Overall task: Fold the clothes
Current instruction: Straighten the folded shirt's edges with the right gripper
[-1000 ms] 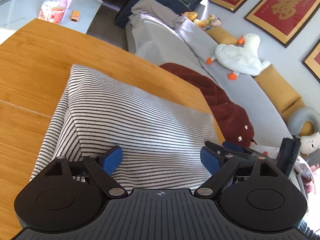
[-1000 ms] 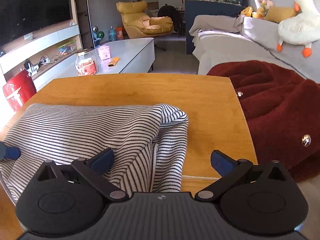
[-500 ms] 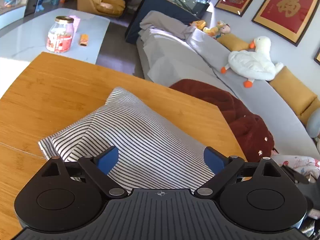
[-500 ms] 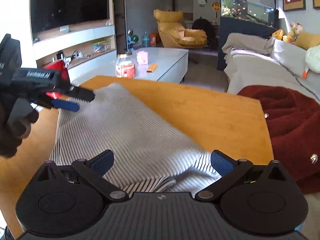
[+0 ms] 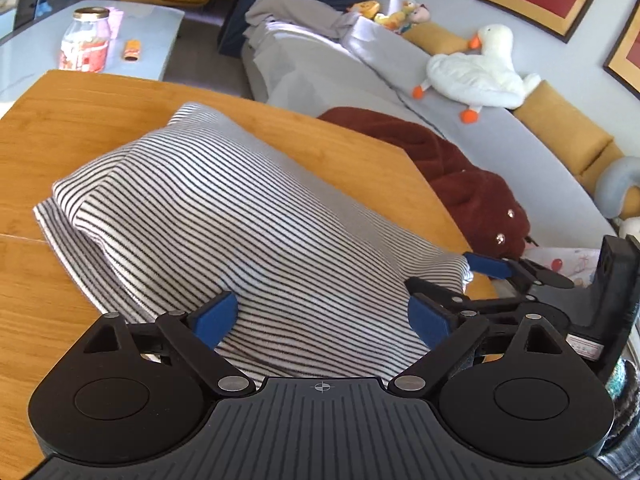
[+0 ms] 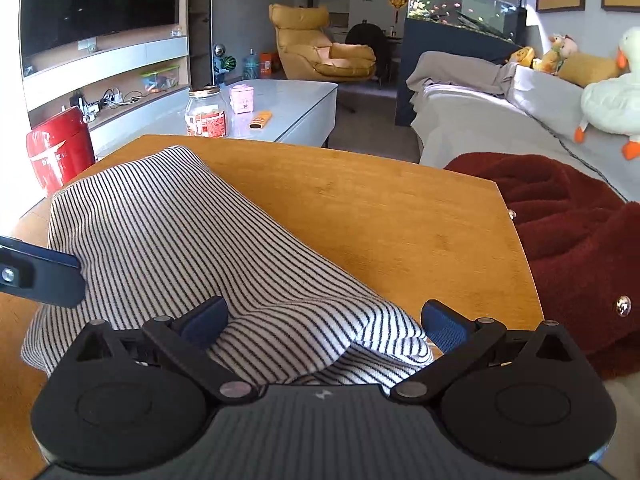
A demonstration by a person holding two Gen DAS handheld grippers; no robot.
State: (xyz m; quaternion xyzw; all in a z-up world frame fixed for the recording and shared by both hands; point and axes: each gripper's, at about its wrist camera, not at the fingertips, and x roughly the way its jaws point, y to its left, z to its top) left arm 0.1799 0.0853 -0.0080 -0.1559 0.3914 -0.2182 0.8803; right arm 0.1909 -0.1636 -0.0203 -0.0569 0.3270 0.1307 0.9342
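The table carries the shirt, a striped garment lying in a folded bundle that runs from the far left part of the top toward the near right edge; in the right wrist view the same shirt covers the left half of the table. To the right of the table we see a sofa, a red blanket against the table's right edge, and a plush goose on the sofa back. Our left gripper stands with its fingers spread wide over the near end of the shirt; the cloth lies between the pads, and neither pad presses it. Our right gripper is likewise spread wide, straddling the shirt's near right corner without clamping it. A jar stands on the low white table beyond.
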